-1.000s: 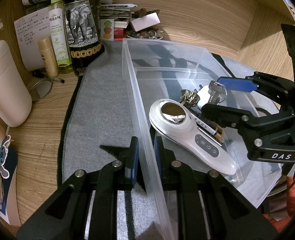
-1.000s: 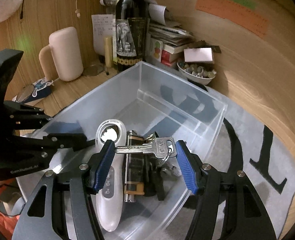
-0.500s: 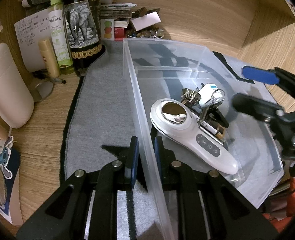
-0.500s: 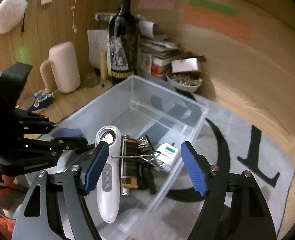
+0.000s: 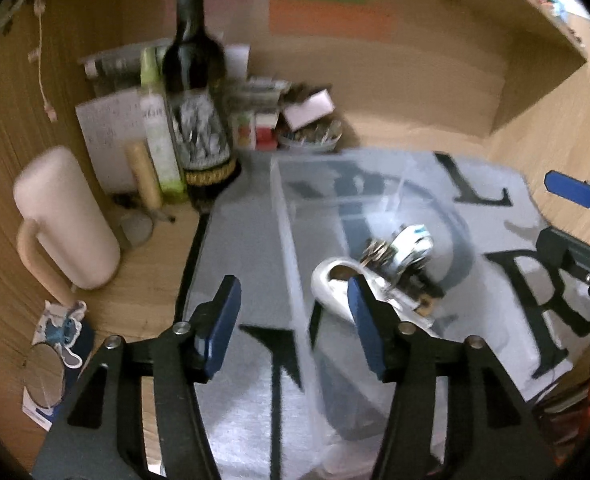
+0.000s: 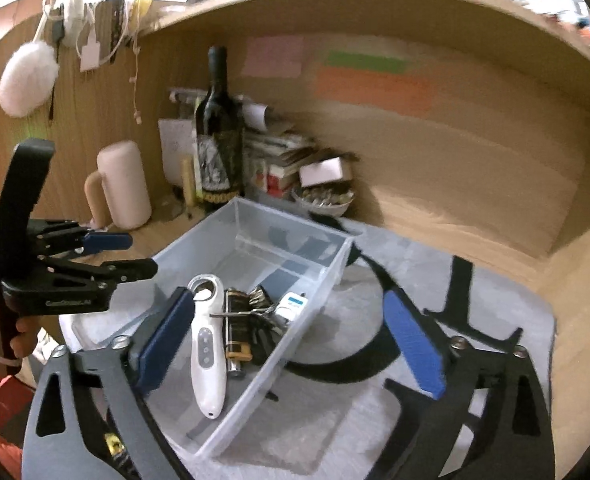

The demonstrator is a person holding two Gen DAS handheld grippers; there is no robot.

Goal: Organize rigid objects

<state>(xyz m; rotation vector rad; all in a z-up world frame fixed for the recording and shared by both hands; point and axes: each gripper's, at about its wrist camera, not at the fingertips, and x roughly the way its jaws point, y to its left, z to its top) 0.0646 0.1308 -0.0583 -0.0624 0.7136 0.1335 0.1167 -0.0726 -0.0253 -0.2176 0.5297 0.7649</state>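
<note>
Clear plastic bin (image 6: 327, 276) on a grey mat (image 6: 455, 320), holding a white handheld device (image 6: 207, 344), a battery (image 6: 237, 328) and keys (image 6: 251, 313) side by side. Left gripper (image 5: 293, 320) and right gripper (image 6: 291, 344) have just been opening; both stand apart and empty above the bin.

A lived-in home desk nook is shown. A wooden surface (image 6: 567, 320) is enclosed by wooden back and side panels, with coloured sticky notes (image 6: 371, 80) stuck at the upper centre. At the back left, a wine bottle (image 6: 218, 136), a spray bottle (image 5: 157, 136), a pink mug-like container (image 6: 123, 184) and stacked books and papers (image 6: 279, 152) are crowded together. A fluffy pompom (image 6: 25, 80) and tags are hung at the upper left. A grey lettered mat (image 6: 495, 292) is spread under a clear plastic bin (image 6: 255, 384).
</note>
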